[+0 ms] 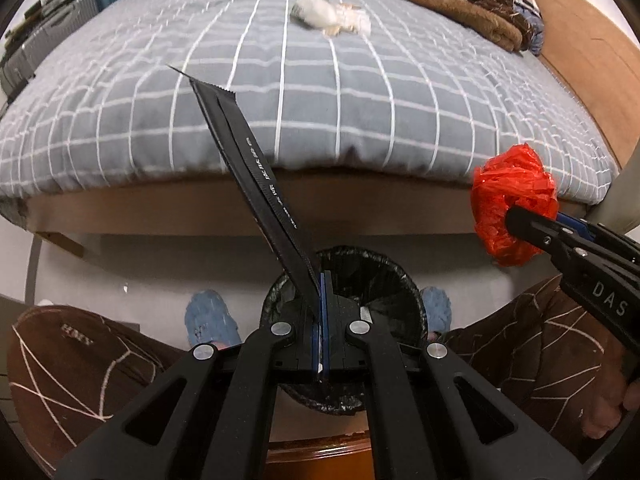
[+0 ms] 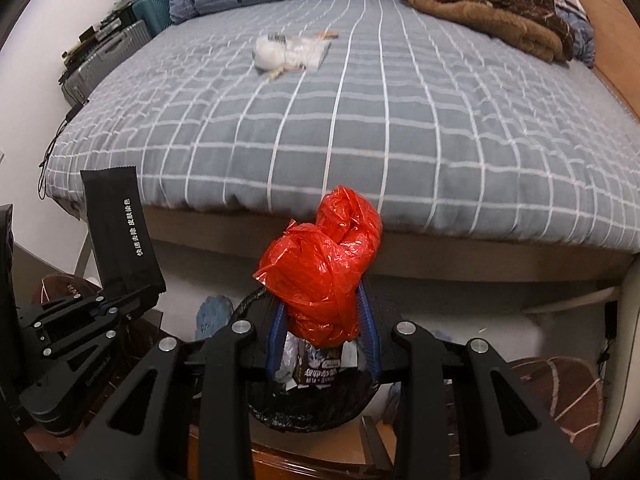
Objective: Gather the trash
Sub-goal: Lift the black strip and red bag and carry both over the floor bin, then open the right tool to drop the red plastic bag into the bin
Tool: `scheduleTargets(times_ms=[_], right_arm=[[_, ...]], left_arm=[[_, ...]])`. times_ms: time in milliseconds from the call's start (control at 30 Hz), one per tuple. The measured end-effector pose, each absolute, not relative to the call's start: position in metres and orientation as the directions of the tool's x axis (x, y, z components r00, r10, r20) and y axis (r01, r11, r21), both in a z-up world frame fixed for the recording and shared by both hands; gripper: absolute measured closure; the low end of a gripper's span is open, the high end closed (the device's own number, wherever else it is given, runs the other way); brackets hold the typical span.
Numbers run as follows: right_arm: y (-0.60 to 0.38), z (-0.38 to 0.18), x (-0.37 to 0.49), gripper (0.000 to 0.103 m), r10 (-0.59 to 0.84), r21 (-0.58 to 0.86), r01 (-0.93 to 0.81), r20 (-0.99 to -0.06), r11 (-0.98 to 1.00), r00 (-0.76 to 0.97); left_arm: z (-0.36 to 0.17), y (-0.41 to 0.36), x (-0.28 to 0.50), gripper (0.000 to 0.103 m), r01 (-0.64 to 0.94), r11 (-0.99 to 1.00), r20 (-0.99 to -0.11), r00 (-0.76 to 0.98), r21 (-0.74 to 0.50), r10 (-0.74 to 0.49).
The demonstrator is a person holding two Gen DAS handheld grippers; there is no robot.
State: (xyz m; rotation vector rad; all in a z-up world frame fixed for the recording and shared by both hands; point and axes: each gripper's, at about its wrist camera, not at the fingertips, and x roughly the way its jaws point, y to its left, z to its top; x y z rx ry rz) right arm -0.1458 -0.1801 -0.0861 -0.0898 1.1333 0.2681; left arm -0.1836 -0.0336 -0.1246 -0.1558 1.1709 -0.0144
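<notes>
Left gripper (image 1: 322, 300) pinches a black wrapper (image 1: 256, 176); right gripper (image 2: 326, 320) clamps a crumpled red plastic bag (image 2: 324, 264); both above the black-lined bin (image 1: 372, 276), seemingly clear of it.

Both grippers are matte black with round silver bolts and blue pads; the right gripper (image 1: 520, 220) carries white "DAS" lettering. The person wears brown trousers (image 1: 80, 364) with thin pale lines and blue slippers (image 1: 210, 318).

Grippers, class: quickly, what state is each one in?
Left gripper: shut on the black wrapper.
Right gripper: shut on the red bag.
</notes>
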Motion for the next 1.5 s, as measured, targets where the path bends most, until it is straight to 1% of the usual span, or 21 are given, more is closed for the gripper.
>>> scheduleTargets(times_ms=[367,867,1067,1167,1233,1300,1333,1367,1433,1500], right_arm=[[-0.168,-0.15,-0.149,0.073,0.137,0.063,-0.259,-0.95,0.964,0.281],[-0.151,-0.193,-0.149,0.072,0.124,0.064,-0.291,-0.974,0.954,0.19],[-0.143,-0.205,-0.146,0.069,0.116,0.061,-0.299,-0.979,0.952,0.169],[-0.145,-0.206,-0.143,0.062,0.119,0.068,-0.291,-0.979,0.954,0.163],[-0.15,-0.204,-0.143,0.044,0.12,0.067,-0.286,-0.978,0.956,0.173],[-0.155,-0.199,-0.142,0.033,0.116,0.061,-0.271,-0.974,0.961,0.193],[-0.157,-0.197,-0.141,0.029,0.106,0.05,-0.265,-0.974,0.963,0.203],[-0.161,-0.194,-0.141,0.027,0.101,0.044,-0.259,-0.972,0.965,0.212],[-0.171,-0.188,-0.139,0.017,0.09,0.034,-0.236,-0.968,0.971,0.233],[-0.182,-0.18,-0.138,0.012,0.079,0.024,-0.208,-0.963,0.978,0.259]], left_arm=[[-0.167,-0.029,-0.183,0.103,-0.091,0.988,-0.941,0.324,-0.128,-0.093],[-0.202,-0.028,-0.173,0.103,-0.108,0.985,-0.958,0.27,-0.132,-0.098],[-0.214,-0.021,-0.174,0.103,-0.121,0.985,-0.964,0.25,-0.124,-0.091],[-0.219,-0.022,-0.173,0.103,-0.122,0.985,-0.967,0.237,-0.121,-0.089],[-0.219,-0.023,-0.172,0.103,-0.12,0.986,-0.969,0.23,-0.119,-0.089],[-0.218,-0.025,-0.171,0.103,-0.115,0.986,-0.969,0.229,-0.121,-0.092],[-0.219,-0.027,-0.17,0.103,-0.111,0.986,-0.969,0.229,-0.122,-0.094],[-0.22,-0.03,-0.169,0.103,-0.107,0.987,-0.969,0.229,-0.123,-0.096],[-0.219,-0.034,-0.168,0.103,-0.099,0.987,-0.968,0.228,-0.125,-0.1],[-0.218,-0.039,-0.166,0.103,-0.091,0.987,-0.968,0.228,-0.133,-0.109]])
